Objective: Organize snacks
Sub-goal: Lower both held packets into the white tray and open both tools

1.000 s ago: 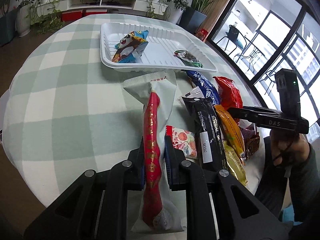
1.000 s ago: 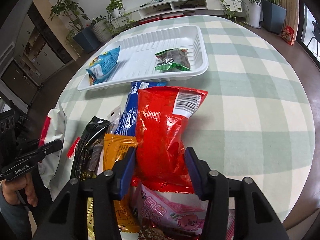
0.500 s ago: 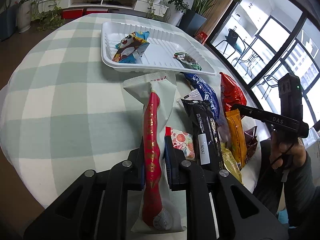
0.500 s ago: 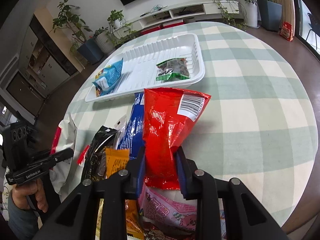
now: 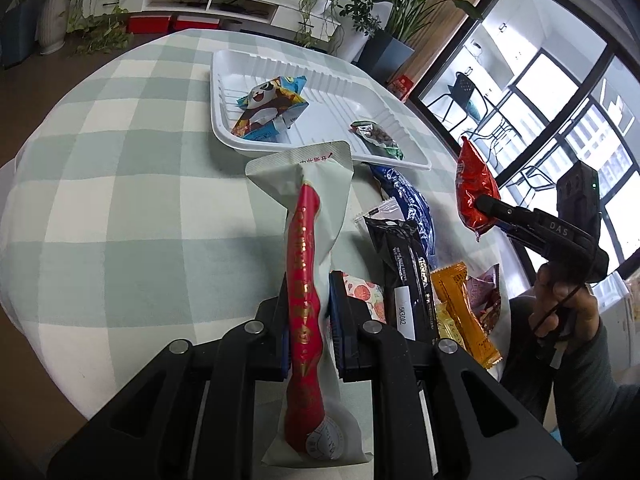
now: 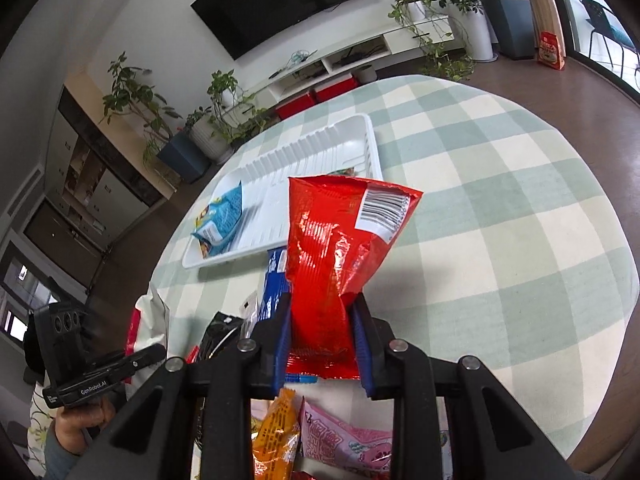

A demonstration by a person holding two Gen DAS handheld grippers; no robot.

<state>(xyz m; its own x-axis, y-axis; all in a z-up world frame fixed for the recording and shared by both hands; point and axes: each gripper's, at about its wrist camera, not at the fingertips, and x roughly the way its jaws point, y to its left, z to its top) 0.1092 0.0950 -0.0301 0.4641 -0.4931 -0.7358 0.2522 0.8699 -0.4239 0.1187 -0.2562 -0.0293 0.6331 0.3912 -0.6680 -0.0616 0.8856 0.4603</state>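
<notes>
Between the pads of the right gripper, clamped low on the red foil bag, lifted clear of the surface: light, crinkly, slippery, likely crushable; left gripper clamped mid-length on the soft red-and-white packet.

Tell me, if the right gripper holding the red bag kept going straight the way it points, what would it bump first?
Probably the white tray. The right gripper, shut on the red bag, points down toward it; the bag's top would likely arrive first. Depth is hard to judge, so the blue packet might come sooner.
</notes>
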